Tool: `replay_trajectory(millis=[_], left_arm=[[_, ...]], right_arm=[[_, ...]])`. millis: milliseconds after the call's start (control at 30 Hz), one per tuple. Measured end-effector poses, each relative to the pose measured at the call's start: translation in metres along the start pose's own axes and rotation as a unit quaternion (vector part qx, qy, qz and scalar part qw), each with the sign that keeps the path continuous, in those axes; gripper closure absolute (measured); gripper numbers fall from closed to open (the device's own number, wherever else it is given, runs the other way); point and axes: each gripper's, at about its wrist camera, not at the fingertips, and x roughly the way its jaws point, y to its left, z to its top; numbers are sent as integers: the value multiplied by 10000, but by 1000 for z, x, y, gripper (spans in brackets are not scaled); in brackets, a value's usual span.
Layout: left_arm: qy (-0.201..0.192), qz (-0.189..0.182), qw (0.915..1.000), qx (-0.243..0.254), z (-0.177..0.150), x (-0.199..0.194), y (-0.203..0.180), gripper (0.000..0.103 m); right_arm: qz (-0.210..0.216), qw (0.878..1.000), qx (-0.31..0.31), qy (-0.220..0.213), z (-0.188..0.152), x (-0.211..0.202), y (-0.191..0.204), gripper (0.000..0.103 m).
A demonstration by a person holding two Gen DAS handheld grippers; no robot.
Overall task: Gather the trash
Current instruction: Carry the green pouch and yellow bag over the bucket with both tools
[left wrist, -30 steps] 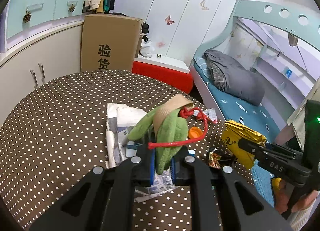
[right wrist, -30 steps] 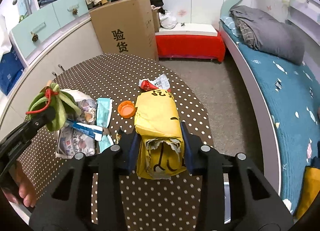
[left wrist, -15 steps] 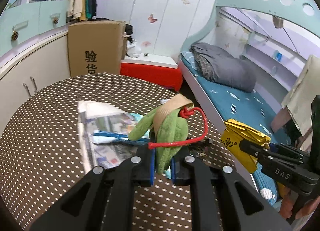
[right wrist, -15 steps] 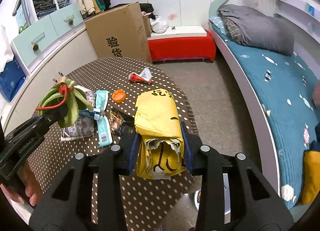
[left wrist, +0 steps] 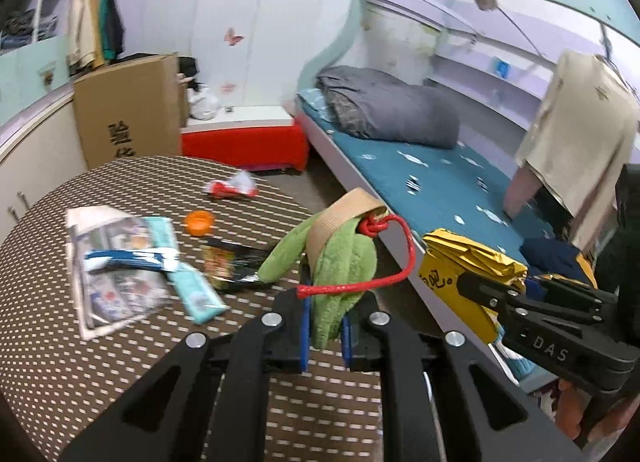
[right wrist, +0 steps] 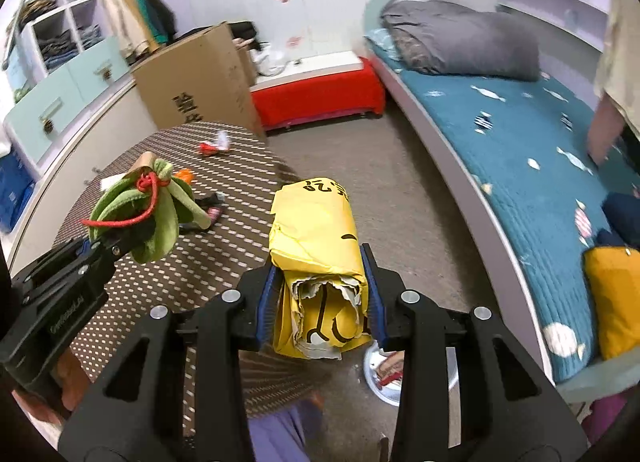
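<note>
Both grippers loaded. Right gripper [right wrist: 322, 302] clamps a crumpled yellow paper bag [right wrist: 316, 246], long axis running forward along the fingers. Below-right of it on the floor, a white bin [right wrist: 384, 380], partly hidden, looks like the drop spot; right hand nearer. Left gripper [left wrist: 326, 336] pinches a green cloth bundle [left wrist: 340, 274] with red cord [left wrist: 394, 258], angled down over the dotted table [left wrist: 80, 362]. Farther out: newspaper [left wrist: 108, 278], orange cap [left wrist: 199, 222], red wrapper [left wrist: 230, 190] uncollected.
</note>
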Motion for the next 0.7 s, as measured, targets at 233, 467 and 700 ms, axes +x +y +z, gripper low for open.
replay_trajectory(millis=[233, 467, 700], left_arm=[[213, -336, 9983, 425, -17, 14, -61, 92], [475, -591, 9938, 812, -39, 30, -116, 91], [803, -749, 9874, 1138, -65, 50, -159, 91]], right_arm=[[-271, 9983, 507, -108, -22, -22, -50, 66], [-524, 9939, 965, -66, -51, -35, -97, 66], [-759, 9861, 1475, 103, -88, -39, -145, 66]])
